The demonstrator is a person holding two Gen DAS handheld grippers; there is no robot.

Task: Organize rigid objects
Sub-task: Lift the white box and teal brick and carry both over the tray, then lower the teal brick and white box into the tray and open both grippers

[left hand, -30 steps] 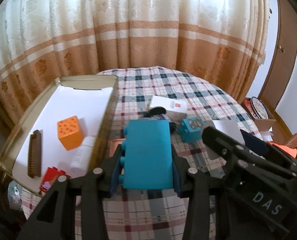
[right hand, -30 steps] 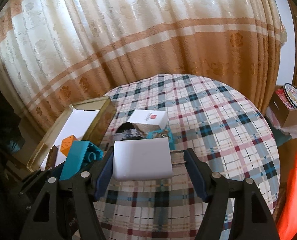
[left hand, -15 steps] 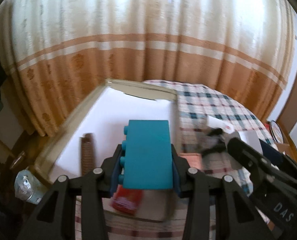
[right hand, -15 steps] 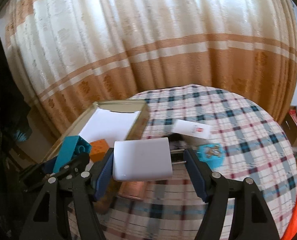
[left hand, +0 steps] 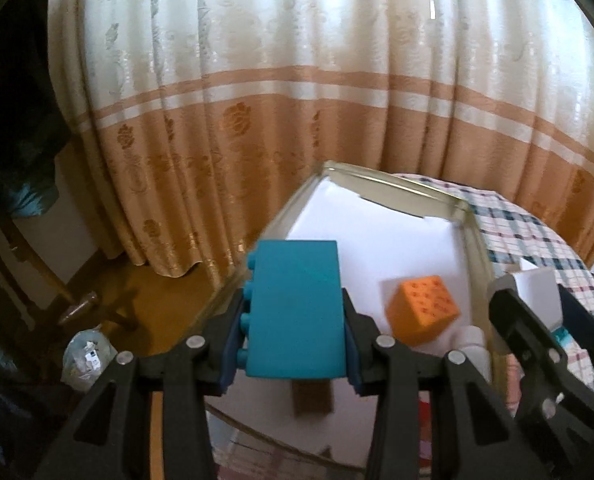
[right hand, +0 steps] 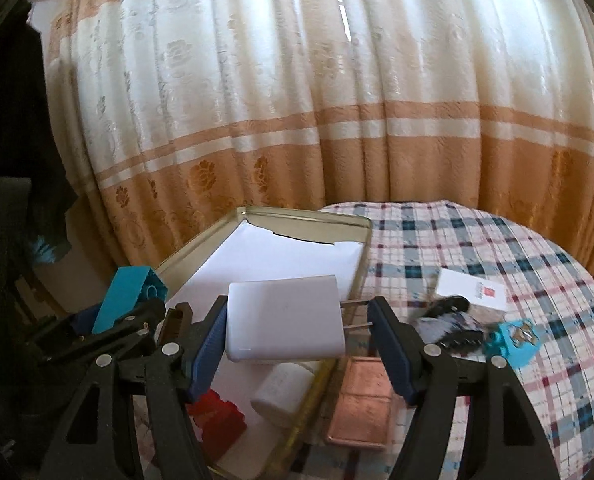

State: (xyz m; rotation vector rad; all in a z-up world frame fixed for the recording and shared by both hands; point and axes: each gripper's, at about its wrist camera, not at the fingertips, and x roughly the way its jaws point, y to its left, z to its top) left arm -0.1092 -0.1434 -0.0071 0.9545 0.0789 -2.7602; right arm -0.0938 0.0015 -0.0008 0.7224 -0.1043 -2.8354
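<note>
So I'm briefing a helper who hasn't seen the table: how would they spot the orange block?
Find the shallow gold-rimmed tray lined with white paper, at the checked table's edge by the curtain. The orange block lies tilted on that paper: the only orange piece, its face dotted with small holes.

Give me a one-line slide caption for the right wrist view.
Right gripper carries a white plug-in charger over the paper-lined tin tray; left gripper alongside holds a teal building block.
</note>
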